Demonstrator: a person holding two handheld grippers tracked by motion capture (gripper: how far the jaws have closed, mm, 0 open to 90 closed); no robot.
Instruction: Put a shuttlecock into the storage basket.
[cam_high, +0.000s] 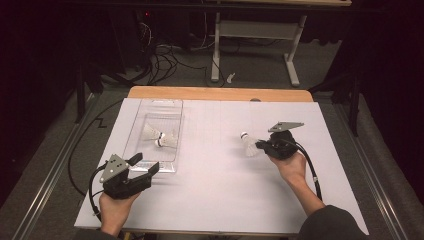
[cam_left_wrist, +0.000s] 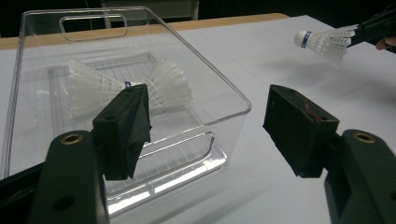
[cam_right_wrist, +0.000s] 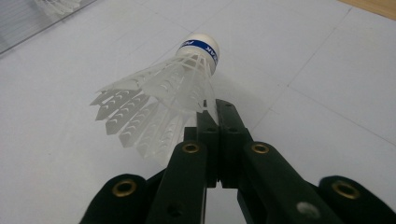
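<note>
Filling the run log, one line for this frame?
right gripper: shut on shuttlecock skirt, lifted | left gripper: open, by clear bin | bin: two shuttlecocks

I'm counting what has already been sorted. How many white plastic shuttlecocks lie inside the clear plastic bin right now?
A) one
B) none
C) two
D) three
C: two white plastic shuttlecocks lie with their tips meeting inside the clear plastic bin, while a third white shuttlecock with a blue band is outside it, pinched by its skirt in the shut right gripper above the white table cover.
</note>
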